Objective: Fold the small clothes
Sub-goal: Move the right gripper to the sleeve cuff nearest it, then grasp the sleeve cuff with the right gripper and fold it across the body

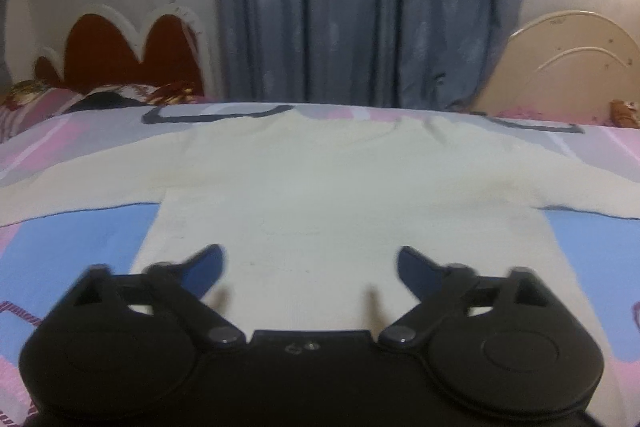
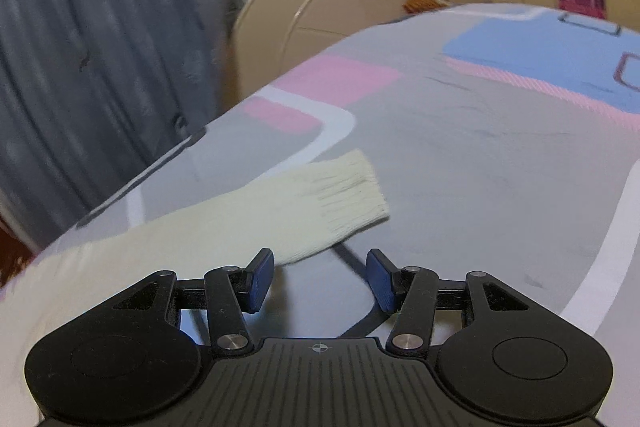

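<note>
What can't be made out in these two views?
- Left wrist: the cream sweater's hem, hidden behind the left gripper; the sleeve ends, cut off by the frame edges.
- Right wrist: the sweater body, out of frame; only the sleeve cuff shows past the right gripper.

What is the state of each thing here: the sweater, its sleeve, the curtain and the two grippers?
Cream sweater: spread flat on the bedsheet, not yet folded.
Sleeve: stretched out sideways, cuff flat.
Curtain: drawn closed.
Left gripper: open above the hem, holding nothing.
Right gripper: open near the sleeve, holding nothing.
</note>
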`<state>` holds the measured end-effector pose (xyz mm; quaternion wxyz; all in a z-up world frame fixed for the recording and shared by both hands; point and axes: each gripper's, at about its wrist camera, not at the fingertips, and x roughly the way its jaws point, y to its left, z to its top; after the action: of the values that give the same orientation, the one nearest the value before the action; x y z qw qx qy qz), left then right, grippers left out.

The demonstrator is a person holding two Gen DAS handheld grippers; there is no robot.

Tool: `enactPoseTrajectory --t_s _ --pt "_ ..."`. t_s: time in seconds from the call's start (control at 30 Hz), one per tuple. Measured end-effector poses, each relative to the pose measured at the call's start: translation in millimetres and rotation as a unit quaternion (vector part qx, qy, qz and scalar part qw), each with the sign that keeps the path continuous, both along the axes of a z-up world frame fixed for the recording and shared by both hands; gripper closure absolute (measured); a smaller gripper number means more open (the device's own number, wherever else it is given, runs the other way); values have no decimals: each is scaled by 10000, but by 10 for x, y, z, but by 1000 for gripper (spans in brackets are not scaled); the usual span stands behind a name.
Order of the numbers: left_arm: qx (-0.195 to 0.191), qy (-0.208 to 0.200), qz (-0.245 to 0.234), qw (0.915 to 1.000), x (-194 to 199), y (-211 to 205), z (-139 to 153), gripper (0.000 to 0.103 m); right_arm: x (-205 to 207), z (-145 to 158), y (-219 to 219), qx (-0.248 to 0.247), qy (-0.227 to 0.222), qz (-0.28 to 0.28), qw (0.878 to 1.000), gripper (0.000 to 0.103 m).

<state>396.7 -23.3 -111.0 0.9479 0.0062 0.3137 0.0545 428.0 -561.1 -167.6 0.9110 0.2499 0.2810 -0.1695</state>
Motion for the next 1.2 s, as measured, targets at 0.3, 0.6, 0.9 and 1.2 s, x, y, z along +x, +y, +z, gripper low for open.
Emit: enactPoseTrajectory --t_s 0.3,0.6,0.9,1.2 --pt "-176 117 272 9994 174 231 30 25 25 -51 -100 435 -233 -177 9986 51" --pt "-126 136 387 9991 217 584 115 25 171 7 -36 81 -9 -161 9998 101" --pt "-134 451 218 9987 361 920 48 25 338 210 356 -587 70 150 9981 101" --pt "-334 378 68 9987 476 1109 60 25 571 491 1625 -1121 -321 1521 9815 101"
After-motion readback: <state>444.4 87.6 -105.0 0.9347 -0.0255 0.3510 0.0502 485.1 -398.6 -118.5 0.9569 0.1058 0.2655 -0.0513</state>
